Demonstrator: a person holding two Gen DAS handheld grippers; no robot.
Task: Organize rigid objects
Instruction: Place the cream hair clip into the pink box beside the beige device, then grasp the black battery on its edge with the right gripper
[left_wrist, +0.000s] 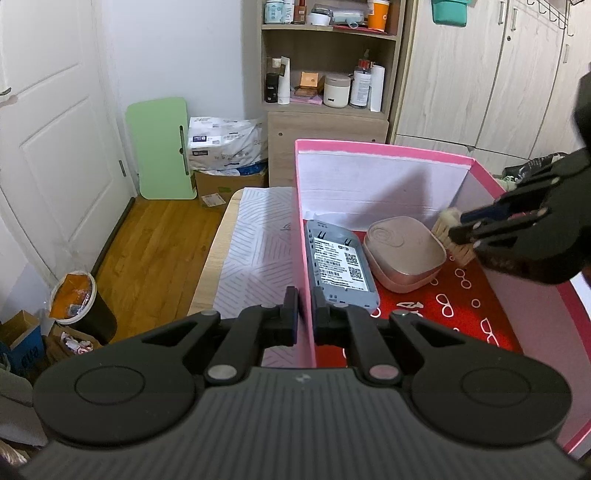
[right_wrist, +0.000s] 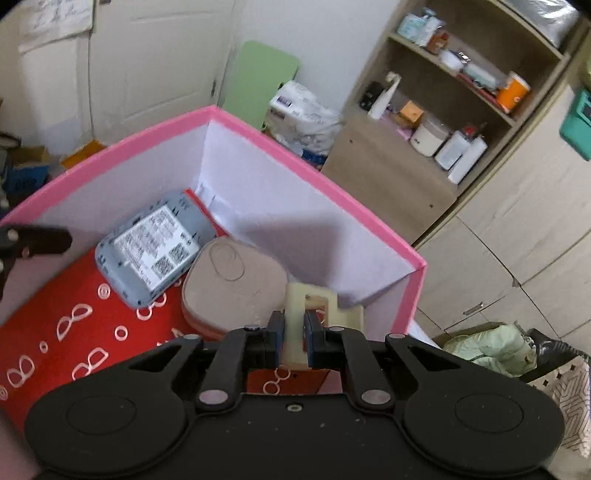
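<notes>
- Pink box (left_wrist: 384, 151) w/ white inner walls & red floor printed w/ white glasses shapes; stands on a table beside a patterned white cloth (left_wrist: 258, 240).
- Left gripper (left_wrist: 303, 314): fingers closed on the box's left wall, one finger outside, one inside; wall edge sits between the pads.
- Right gripper (right_wrist: 294, 332): clamped on a cream plastic piece (right_wrist: 314, 310) w/ a rectangular opening; piece is inside the box, near the right wall, just beside the pink case. Left wrist view shows this gripper (left_wrist: 465, 229) reaching in over the right wall.
- Grey device (left_wrist: 341, 264): flat, rounded corners, label w/ QR codes facing up; lies along the left wall on the box floor.
- Pink case (left_wrist: 404, 253): rounded-square, lid w/ embossed oval; lies just right of the grey device, near the back wall; whether the two touch cannot be told.
- Bkgd: wooden shelf unit (left_wrist: 328, 70) w/ bottles & jars, white door (left_wrist: 55, 147), green board (left_wrist: 162, 147) leaning on wall, bin (left_wrist: 79, 302) on wood floor.
</notes>
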